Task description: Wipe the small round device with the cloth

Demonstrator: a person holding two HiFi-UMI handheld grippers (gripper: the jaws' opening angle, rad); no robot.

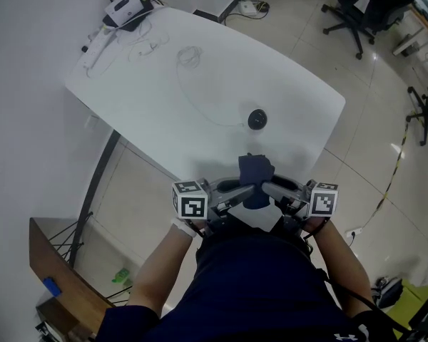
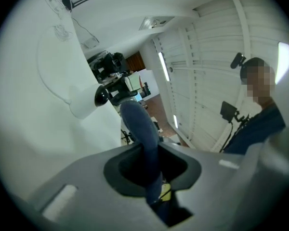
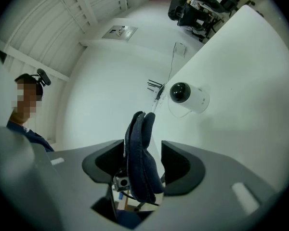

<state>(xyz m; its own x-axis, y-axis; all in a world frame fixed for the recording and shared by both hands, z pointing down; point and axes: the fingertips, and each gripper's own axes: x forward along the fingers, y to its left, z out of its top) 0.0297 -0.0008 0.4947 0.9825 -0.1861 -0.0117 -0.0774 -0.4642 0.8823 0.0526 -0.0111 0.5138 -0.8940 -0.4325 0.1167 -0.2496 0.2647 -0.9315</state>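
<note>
The small round device (image 1: 257,119), a white body with a black lens face, sits on the white table (image 1: 285,84) just beyond the grippers. It also shows in the left gripper view (image 2: 101,96) and the right gripper view (image 3: 180,92). A dark blue cloth (image 1: 255,173) is folded upright between the two grippers, which face each other at the table's near edge. My left gripper (image 1: 246,191) is shut on the cloth (image 2: 139,129). My right gripper (image 1: 267,189) stands open around the cloth (image 3: 140,153), with gaps at both pads.
A white cable (image 1: 192,84) runs from the device toward the table's far end, where a router (image 1: 125,7) and a power strip (image 1: 96,48) lie. An office chair (image 1: 357,13) stands on the floor at the right. A wooden shelf (image 1: 50,262) is at the lower left.
</note>
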